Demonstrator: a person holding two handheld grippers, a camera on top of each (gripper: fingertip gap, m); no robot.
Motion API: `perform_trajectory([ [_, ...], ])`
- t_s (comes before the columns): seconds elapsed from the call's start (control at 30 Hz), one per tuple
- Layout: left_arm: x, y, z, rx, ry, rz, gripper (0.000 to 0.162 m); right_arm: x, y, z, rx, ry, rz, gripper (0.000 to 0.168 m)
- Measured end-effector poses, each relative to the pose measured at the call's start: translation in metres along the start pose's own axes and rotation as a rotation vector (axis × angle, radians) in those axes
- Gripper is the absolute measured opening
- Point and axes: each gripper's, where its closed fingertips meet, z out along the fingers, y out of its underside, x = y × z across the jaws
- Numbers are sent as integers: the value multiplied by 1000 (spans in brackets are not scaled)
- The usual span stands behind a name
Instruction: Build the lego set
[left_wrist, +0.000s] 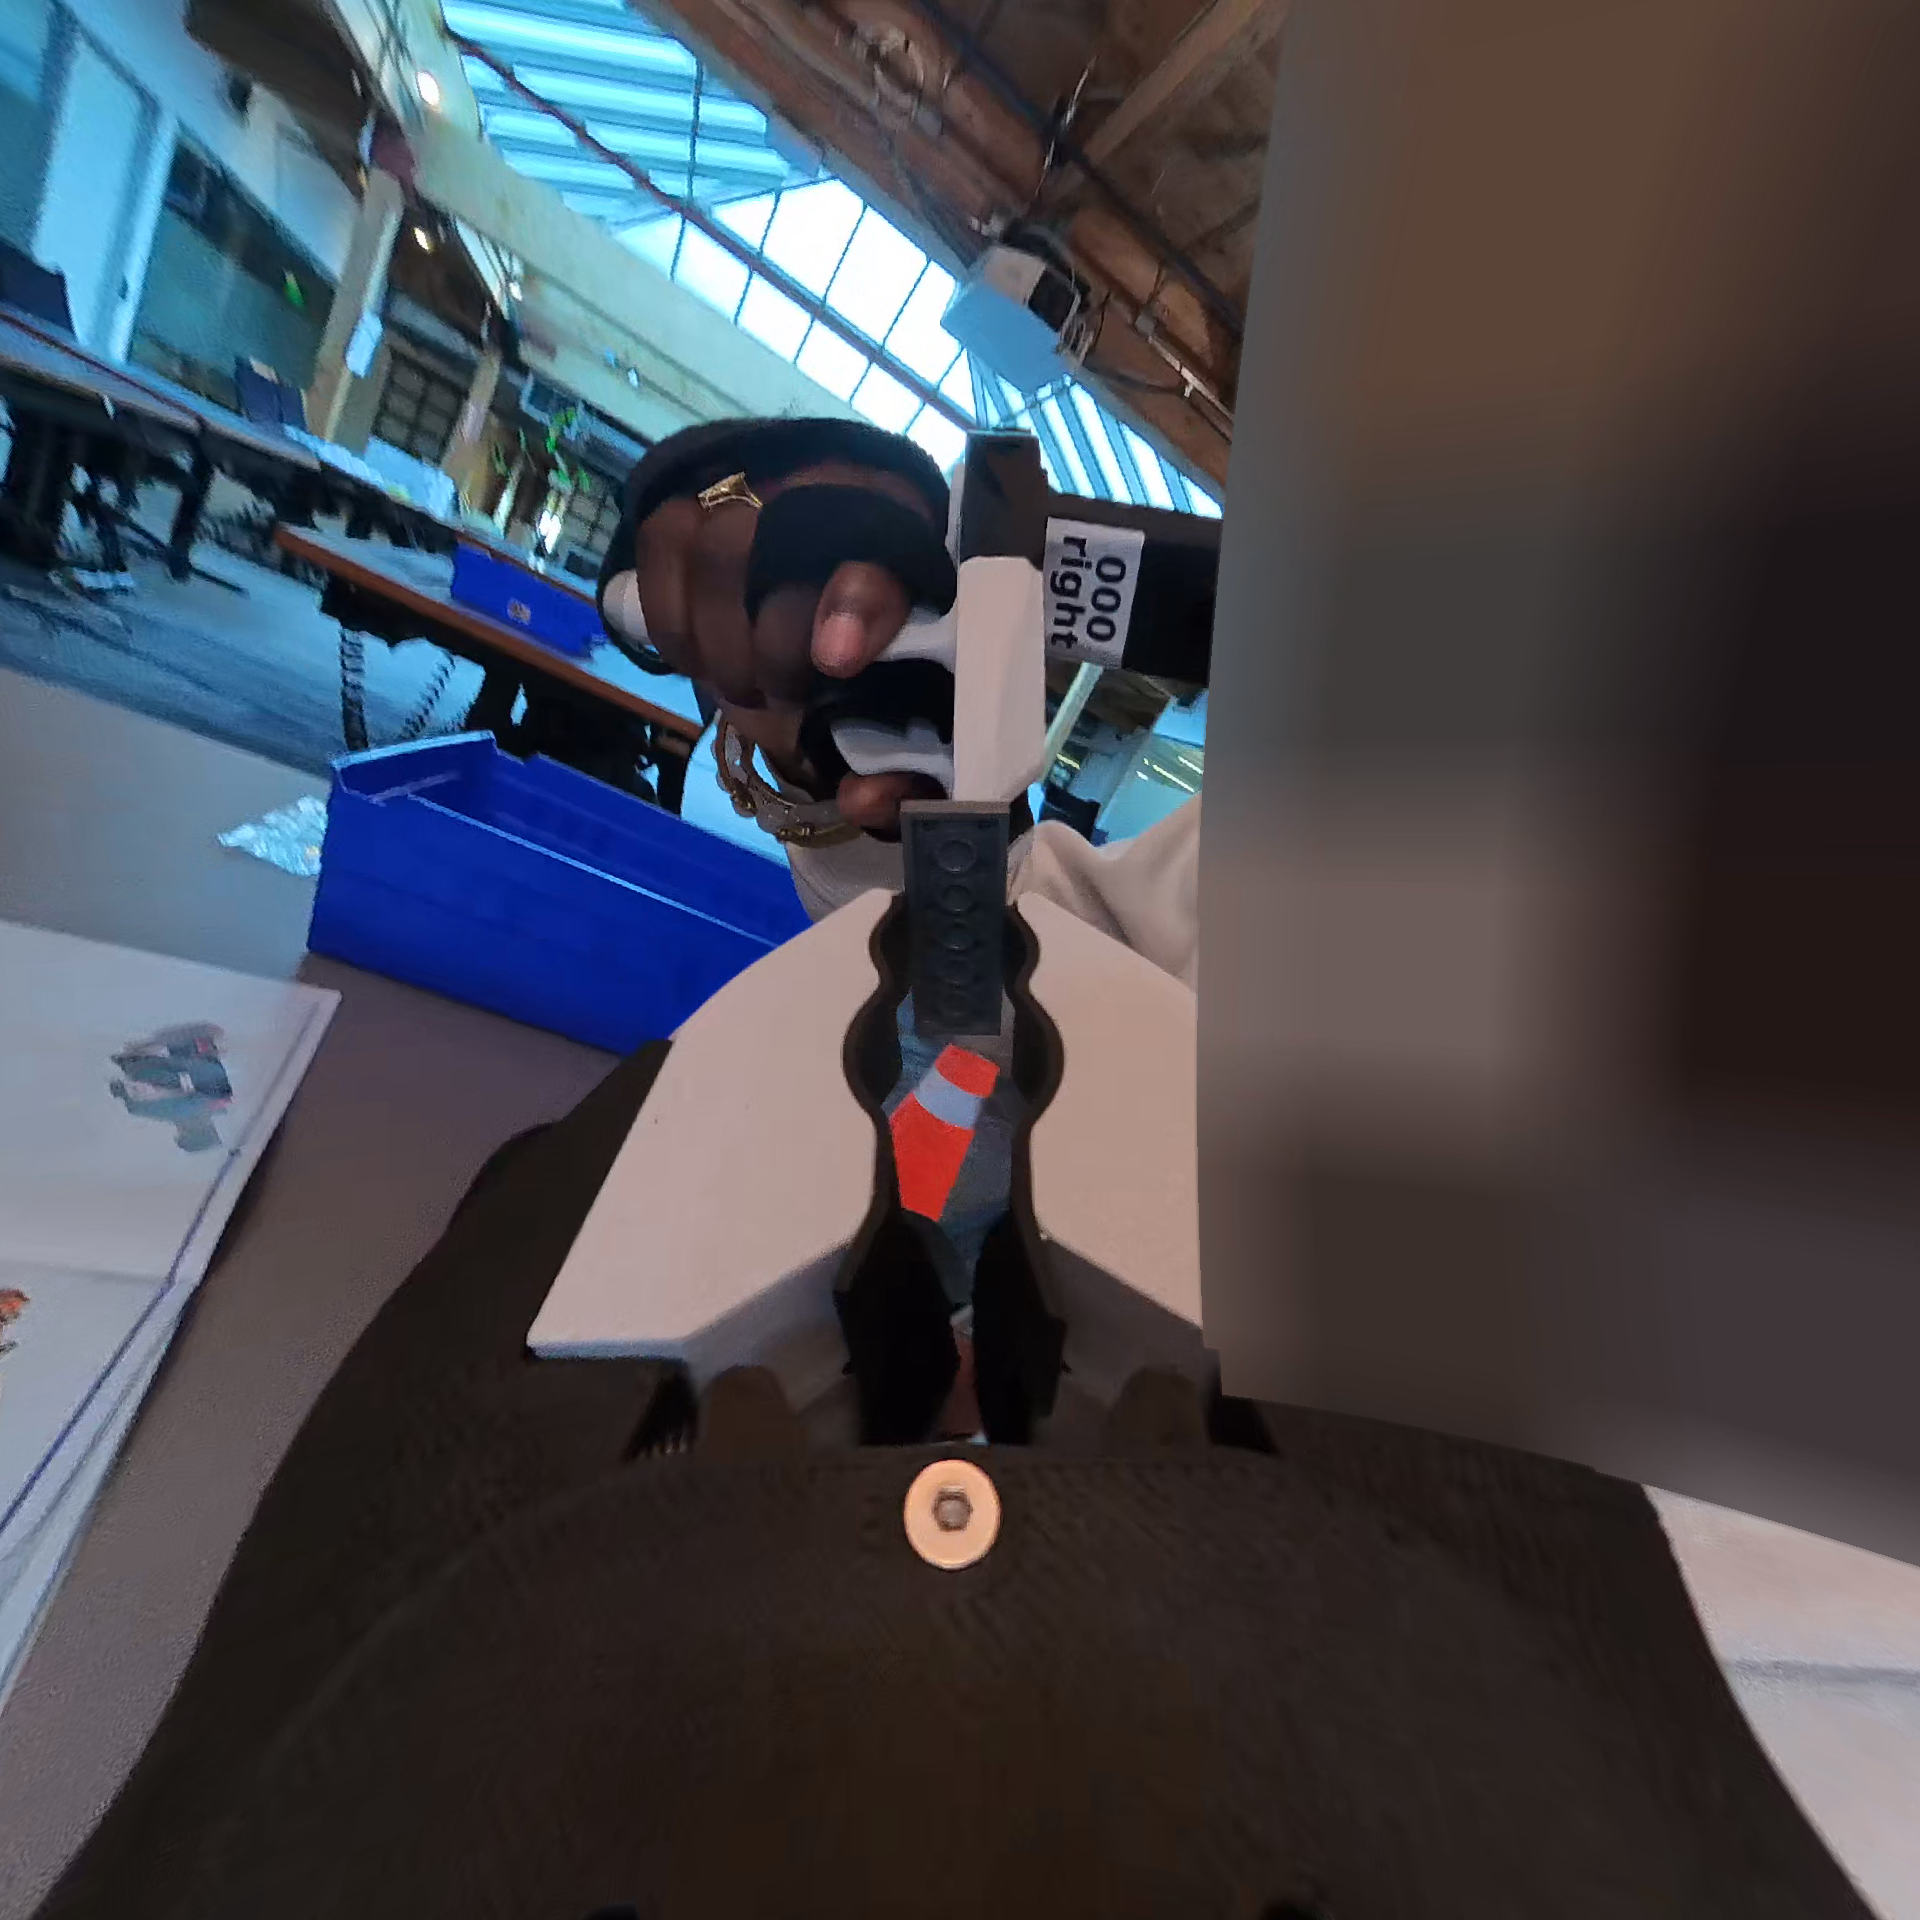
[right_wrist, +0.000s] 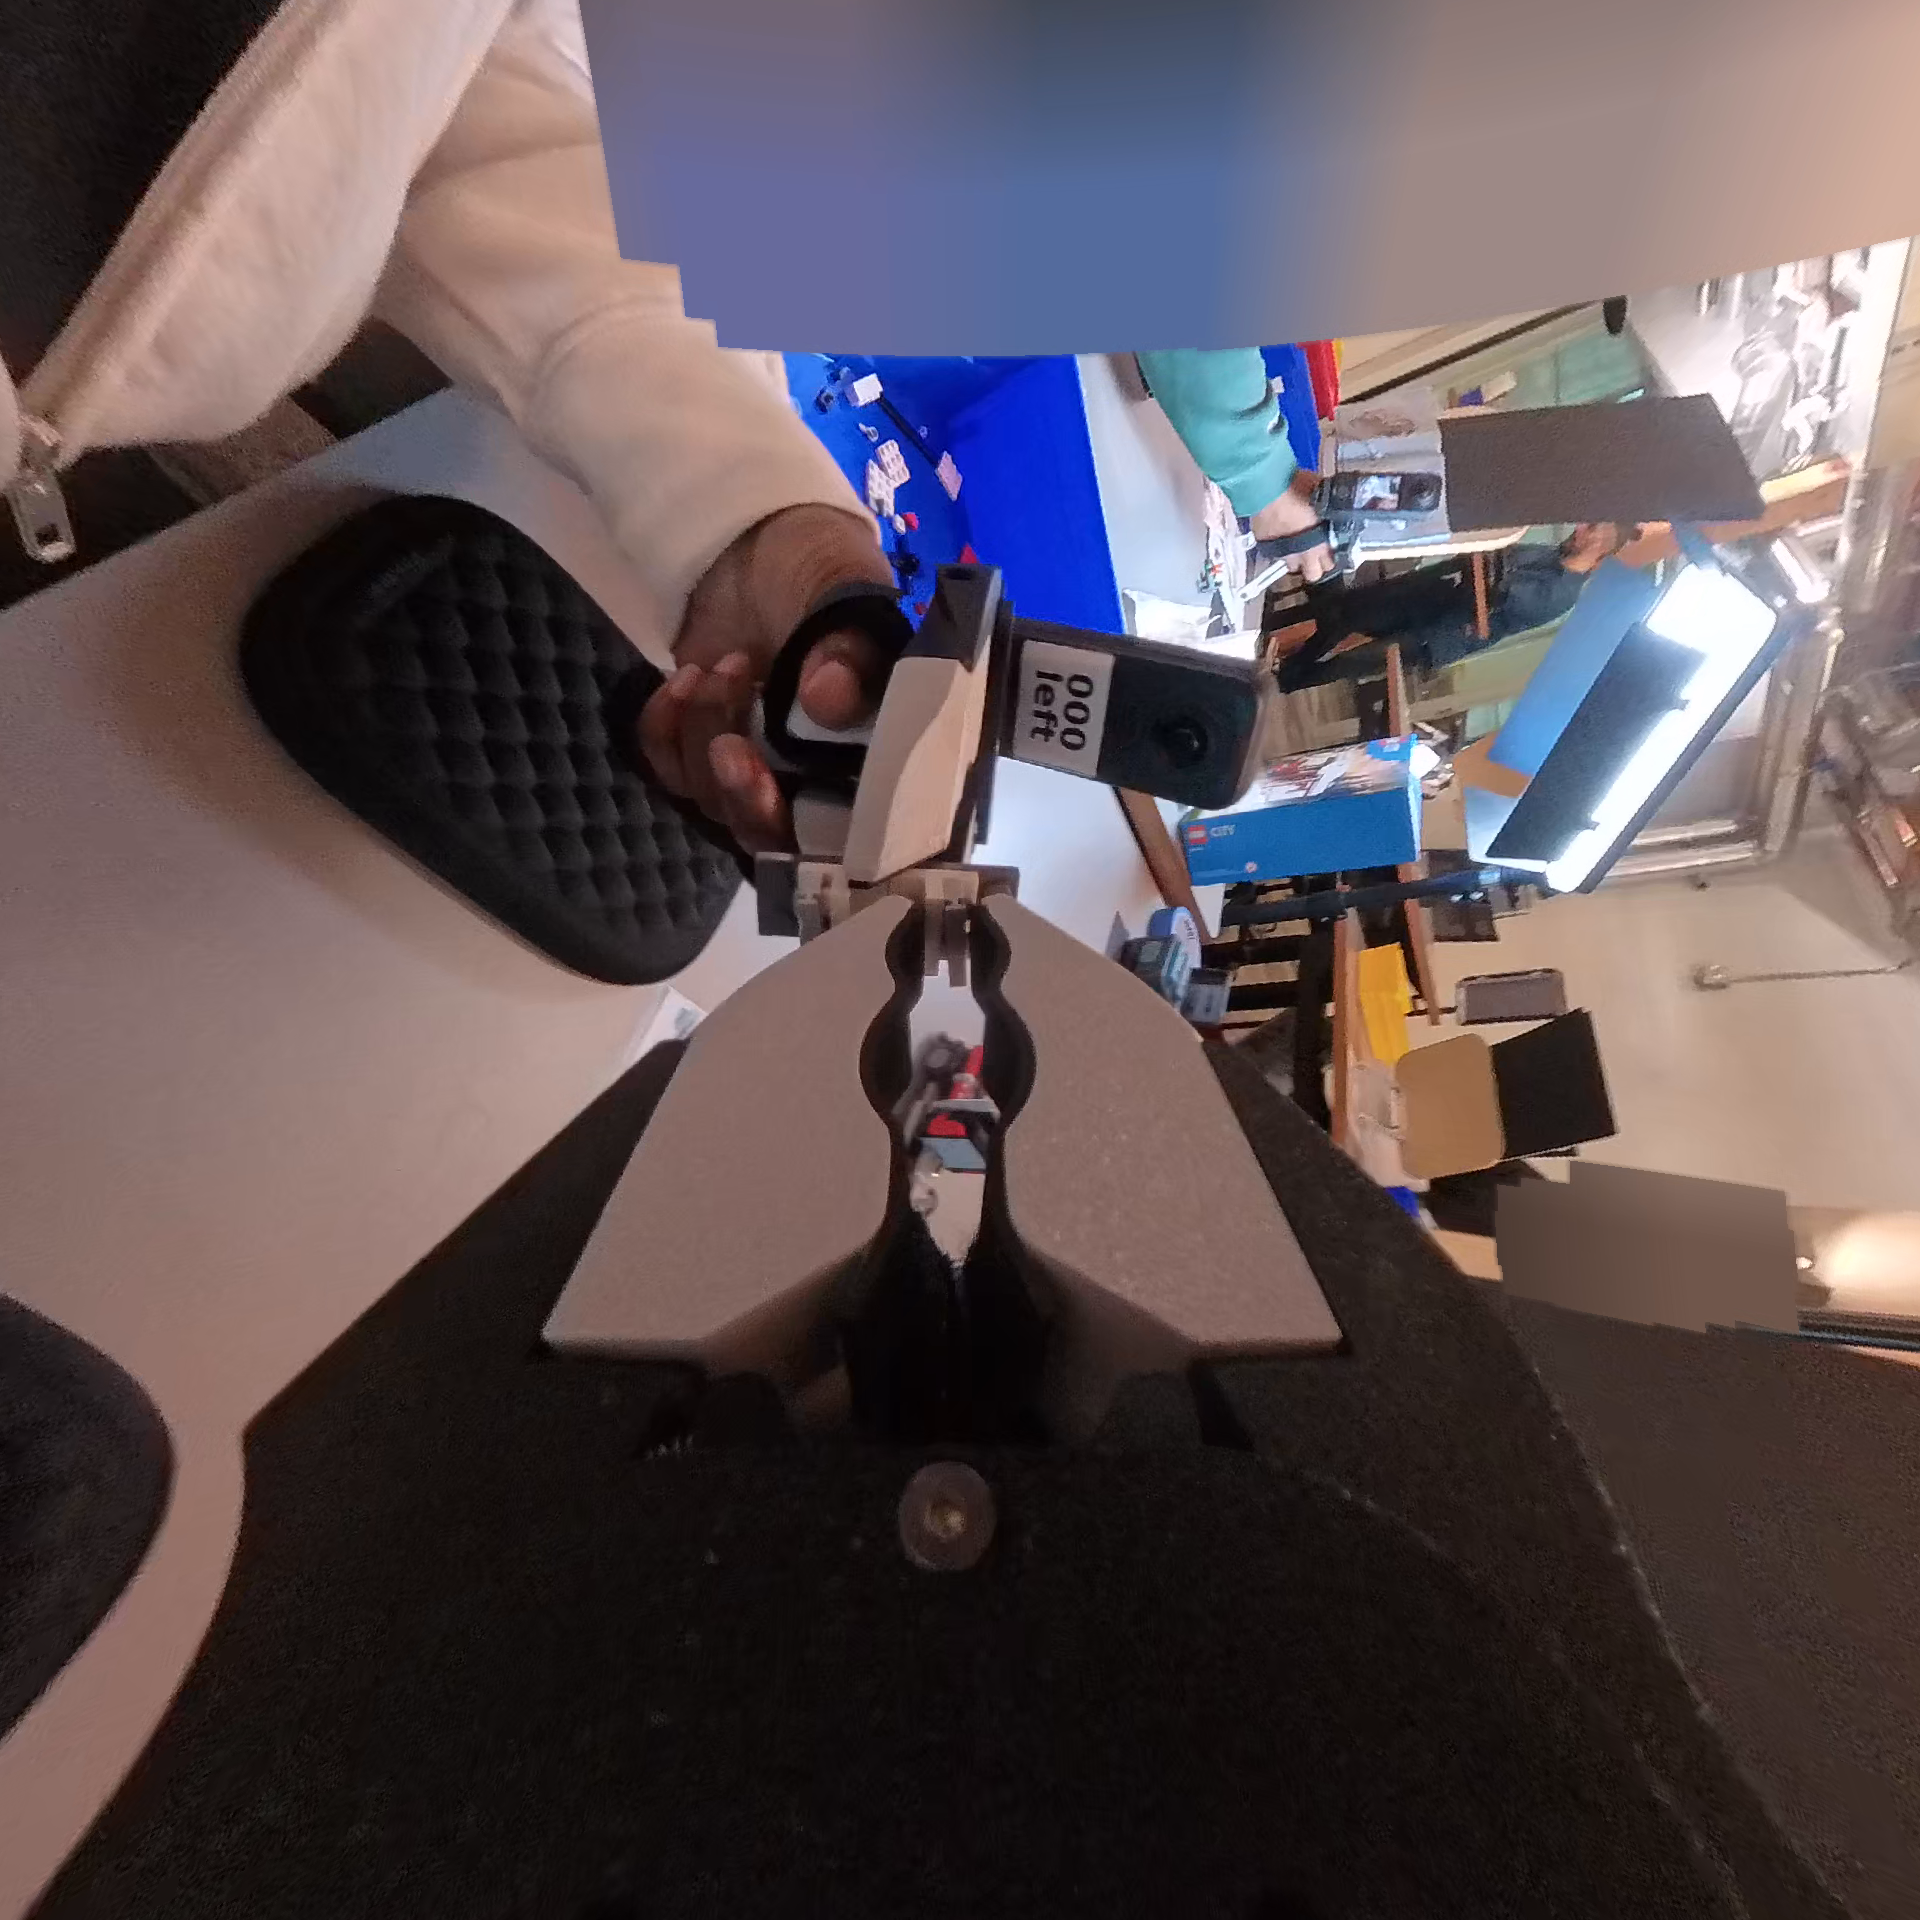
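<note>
The left gripper (left_wrist: 951, 940) has its jaws pinching a long dark grey lego plate (left_wrist: 954, 920), which stands along the gap between them with its studs facing the camera and its far end reaching past the fingertips. Just beyond that end, touching it, is the white fingertip of the right gripper (left_wrist: 995, 675), held in a person's hand (left_wrist: 769, 613) that wears a black fingerless glove, a ring and a chain bracelet. Low in the gap between the left jaws shows an orange and white cone shape (left_wrist: 940, 1127), which cannot be told apart from print or object. Off to the left of the jaws sit a blue bin (left_wrist: 540, 883) and an open instruction booklet (left_wrist: 135, 1132) on the tabletop (left_wrist: 416, 1101). In the right wrist view the right gripper (right_wrist: 948, 935) has its jaws closed on a small light grey lego piece (right_wrist: 951, 925) at the very tips, and that piece meets the grey assembly (right_wrist: 800, 899) carried under the left gripper (right_wrist: 914, 790) straight ahead. Between the right jaws, farther down, small red and grey parts (right_wrist: 951, 1107) lie on the white tabletop (right_wrist: 312, 1039). To the right of the jaws stands a blue lego box (right_wrist: 1309, 821).
</note>
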Motion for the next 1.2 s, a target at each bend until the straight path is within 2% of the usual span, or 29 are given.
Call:
perform_trajectory([
  [0.13,-2,4,4,-19,26,-92,17,-5,3,-6,12,30,74,8],
  [0.3,-4,23,6,-90,41,-31,17,-22,6,-7,52,26,140,8],
  [0.47,0,23,10,-58,84,-5,17,-18,0,-16,142,177,153,16],
  [0.73,-9,32,14,-76,87,-72,17,-32,11,-15,75,115,144,10],
  [0.93,-19,38,12,-83,34,-134,17,-41,22,-12,50,2,352,8],
  [1.07,-26,41,10,-60,37,-214,17,-45,29,-8,58,-2,451,8],
  [1.13,-33,34,6,13,50,-279,27,-45,37,-6,84,4,583,8],
  [1.2,-37,23,-7,97,52,-249,41,-41,48,-7,116,33,819,8],
])
